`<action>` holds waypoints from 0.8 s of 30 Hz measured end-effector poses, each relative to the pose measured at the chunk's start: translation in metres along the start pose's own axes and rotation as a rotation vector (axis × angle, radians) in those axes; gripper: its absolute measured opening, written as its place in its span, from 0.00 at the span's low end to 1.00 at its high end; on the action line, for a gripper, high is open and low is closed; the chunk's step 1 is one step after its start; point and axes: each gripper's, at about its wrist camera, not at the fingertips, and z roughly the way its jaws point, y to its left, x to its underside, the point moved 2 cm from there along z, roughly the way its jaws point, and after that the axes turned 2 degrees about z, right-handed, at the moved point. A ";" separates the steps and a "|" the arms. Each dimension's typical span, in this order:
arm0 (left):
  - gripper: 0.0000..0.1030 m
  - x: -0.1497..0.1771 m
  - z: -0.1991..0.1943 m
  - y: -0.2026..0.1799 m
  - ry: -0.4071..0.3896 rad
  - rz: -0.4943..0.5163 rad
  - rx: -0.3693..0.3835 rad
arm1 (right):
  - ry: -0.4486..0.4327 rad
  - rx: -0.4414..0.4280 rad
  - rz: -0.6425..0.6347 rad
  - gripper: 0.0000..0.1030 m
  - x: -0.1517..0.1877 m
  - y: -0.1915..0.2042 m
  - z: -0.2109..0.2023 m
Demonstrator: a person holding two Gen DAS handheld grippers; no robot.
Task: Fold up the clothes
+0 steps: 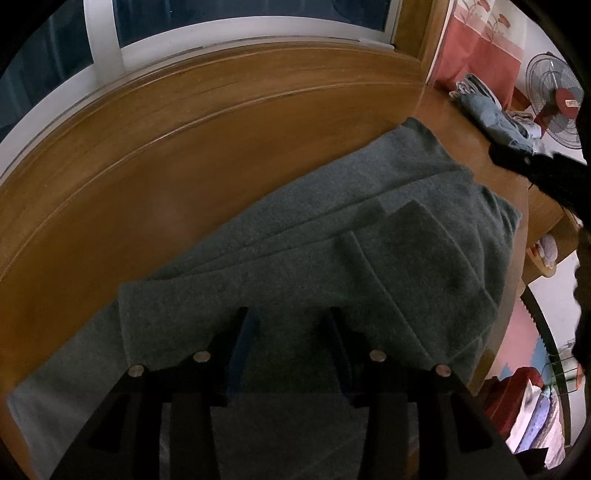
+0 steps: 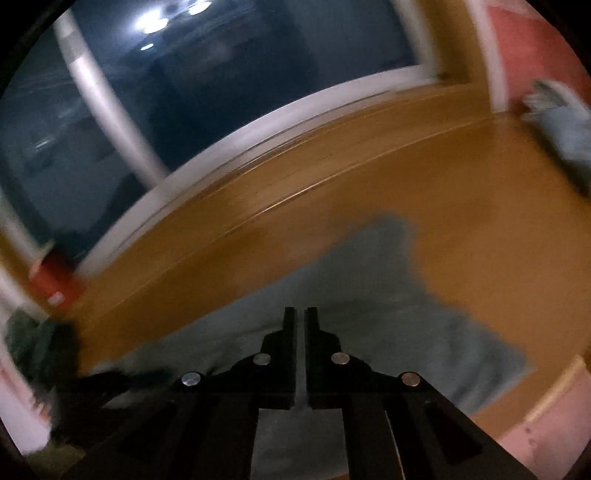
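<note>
A wooden table (image 1: 192,147) is filling most of both views, its raised rim curving along the far edge. Behind it a window (image 1: 229,18) is showing dark panes in white frames — ceiling lights are reflecting in the glass. A red-hubbed standing fan (image 1: 557,99) is sitting at the far right, beside a red patterned curtain (image 1: 476,48).
</note>
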 end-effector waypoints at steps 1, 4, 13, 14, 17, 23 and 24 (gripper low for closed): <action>0.39 0.000 0.001 0.000 0.000 -0.001 -0.001 | 0.025 -0.011 -0.023 0.09 0.006 0.006 0.009; 0.39 -0.003 0.005 0.004 -0.009 -0.006 -0.005 | 0.144 0.087 -0.080 0.15 0.031 0.014 0.055; 0.40 0.008 -0.022 0.027 -0.055 -0.052 -0.028 | 0.044 0.054 -0.116 0.46 0.024 0.063 0.020; 0.40 0.012 -0.026 0.035 -0.059 -0.073 -0.029 | 0.044 0.014 -0.119 0.55 0.025 0.073 0.016; 0.40 0.023 -0.038 0.057 -0.070 -0.136 -0.032 | 0.080 0.003 -0.153 0.56 0.031 0.094 0.028; 0.40 0.059 -0.047 0.091 -0.049 -0.215 -0.043 | 0.172 0.149 -0.305 0.20 0.057 0.115 0.062; 0.40 0.064 -0.049 0.096 -0.048 -0.222 -0.044 | 0.166 0.160 -0.301 0.16 0.060 0.116 0.058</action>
